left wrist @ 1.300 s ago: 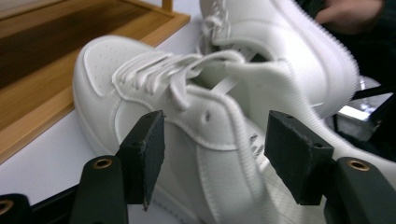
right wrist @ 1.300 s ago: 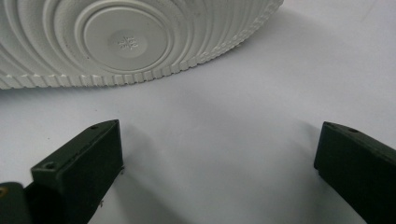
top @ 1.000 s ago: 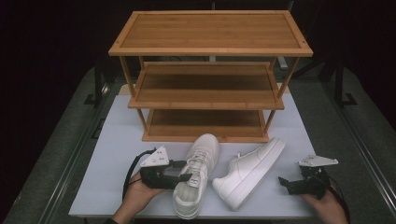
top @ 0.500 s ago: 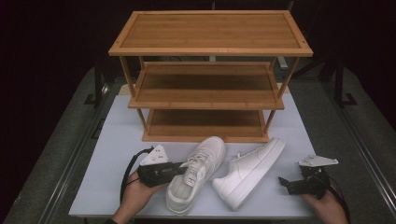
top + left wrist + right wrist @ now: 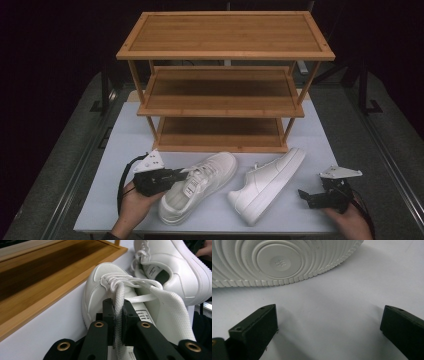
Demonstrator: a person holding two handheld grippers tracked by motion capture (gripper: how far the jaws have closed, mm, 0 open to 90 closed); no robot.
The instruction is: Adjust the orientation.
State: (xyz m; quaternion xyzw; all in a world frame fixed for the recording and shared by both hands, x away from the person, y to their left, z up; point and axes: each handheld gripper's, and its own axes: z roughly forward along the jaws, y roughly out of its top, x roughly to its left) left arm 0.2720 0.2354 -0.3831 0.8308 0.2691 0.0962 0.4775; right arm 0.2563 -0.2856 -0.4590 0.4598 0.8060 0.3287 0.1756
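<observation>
A dark room is seen around a white worktop (image 5: 310, 145), with a three-tier bamboo shoe rack (image 5: 225, 50) set at its far side. From the high view, two white sneakers are laid in front of the rack: the left sneaker (image 5: 200, 187) is tipped up beside the left gripper (image 5: 172, 176), the right sneaker (image 5: 267, 182) is lying on its side. The right gripper (image 5: 306, 196) is held just beside it, touching nothing.

In the left gripper view, a shoelace (image 5: 119, 305) is pinched between jaws that have just been closing. A slip is the risk: only lace is gripped, so the sneaker could swing or drop.

In the right gripper view, the jaws are spread wide over bare worktop, the ribbed sole (image 5: 279, 262) cut off above.
</observation>
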